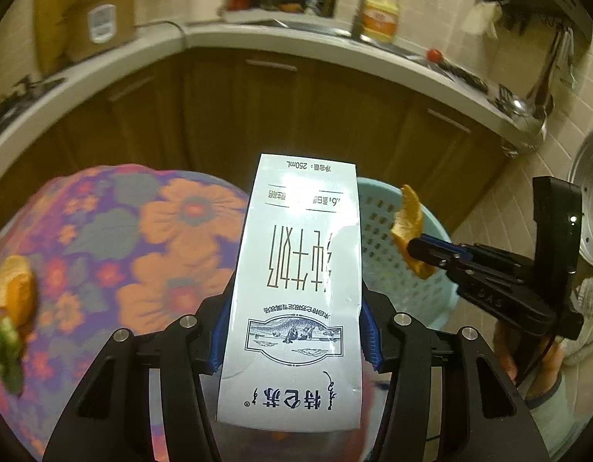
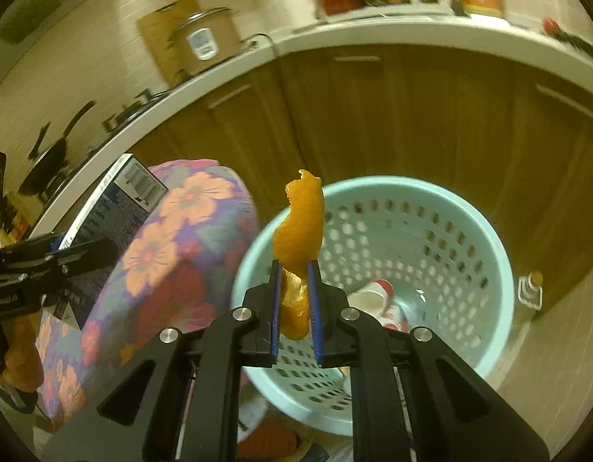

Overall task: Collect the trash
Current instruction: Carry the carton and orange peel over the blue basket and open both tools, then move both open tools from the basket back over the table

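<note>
**Carton and peel gripped beside the basket**

The milk carton (image 1: 296, 292) is a tall pale-blue box printed with dark characters and an oval landscape emblem, its print upside down in the left wrist view; it stands lengthwise between the blue pads of the left gripper (image 1: 294, 340), which is clamped on its two sides, the carton reaching well forward past the fingertips; it sits over the edge of the flowered cloth (image 1: 115, 238), just beside the pale-blue perforated basket (image 1: 392, 269).

The orange peel (image 2: 298, 231) is a curled, bright strip with a ragged top; the right gripper (image 2: 294, 308) pinches its lower part between narrow blue pads, the upper curl standing above the fingertips; it hangs over the near rim of the basket (image 2: 469, 208), in which a red-and-white item (image 2: 373, 296) lies at the bottom.

More peel (image 1: 17, 288) and a green scrap (image 1: 7, 350) lie on the cloth at the left.
</note>
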Available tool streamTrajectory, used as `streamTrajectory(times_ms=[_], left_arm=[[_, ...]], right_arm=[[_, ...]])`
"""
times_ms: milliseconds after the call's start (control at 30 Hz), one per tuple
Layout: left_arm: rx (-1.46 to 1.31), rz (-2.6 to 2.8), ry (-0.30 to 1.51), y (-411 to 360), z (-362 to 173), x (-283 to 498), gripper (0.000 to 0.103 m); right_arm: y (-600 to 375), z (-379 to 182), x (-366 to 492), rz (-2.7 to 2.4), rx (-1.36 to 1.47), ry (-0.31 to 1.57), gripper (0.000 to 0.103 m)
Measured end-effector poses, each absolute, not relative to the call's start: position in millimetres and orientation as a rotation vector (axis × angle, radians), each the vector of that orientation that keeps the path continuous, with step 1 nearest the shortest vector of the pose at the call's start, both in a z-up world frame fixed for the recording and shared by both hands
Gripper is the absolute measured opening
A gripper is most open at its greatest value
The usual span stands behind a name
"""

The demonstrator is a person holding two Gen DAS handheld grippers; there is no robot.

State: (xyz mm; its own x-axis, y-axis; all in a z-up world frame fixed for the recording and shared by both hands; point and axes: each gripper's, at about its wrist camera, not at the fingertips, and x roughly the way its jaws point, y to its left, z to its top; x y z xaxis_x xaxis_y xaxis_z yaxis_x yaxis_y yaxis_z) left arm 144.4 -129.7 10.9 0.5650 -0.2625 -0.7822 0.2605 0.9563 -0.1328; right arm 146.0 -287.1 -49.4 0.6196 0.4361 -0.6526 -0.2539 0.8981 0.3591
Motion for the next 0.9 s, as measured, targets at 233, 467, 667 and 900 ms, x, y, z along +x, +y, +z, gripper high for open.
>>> streamTrajectory(times_ms=[233, 467, 667, 900], left_arm=[[-0.045, -0.383, 0.992, -166, -23, 171, 0.051], [-0.105, -0.394, 1.017, -185, -38, 188, 0.052], [-0.149, -0.403, 1.003, -176, -33, 188, 0.059], [-0.162, -0.401, 0.949, -155, -12, 172, 0.061]], right_arm=[[-307, -71, 158, 0.345, 0.293, 0.868, 0.011], [-319, -85, 168, 0.314, 0.346, 0.929, 0.020], [-322, -81, 162, 0.309, 0.342, 0.903, 0.041], [-310, -61, 154, 0.343, 0.309, 0.854, 0.041]])
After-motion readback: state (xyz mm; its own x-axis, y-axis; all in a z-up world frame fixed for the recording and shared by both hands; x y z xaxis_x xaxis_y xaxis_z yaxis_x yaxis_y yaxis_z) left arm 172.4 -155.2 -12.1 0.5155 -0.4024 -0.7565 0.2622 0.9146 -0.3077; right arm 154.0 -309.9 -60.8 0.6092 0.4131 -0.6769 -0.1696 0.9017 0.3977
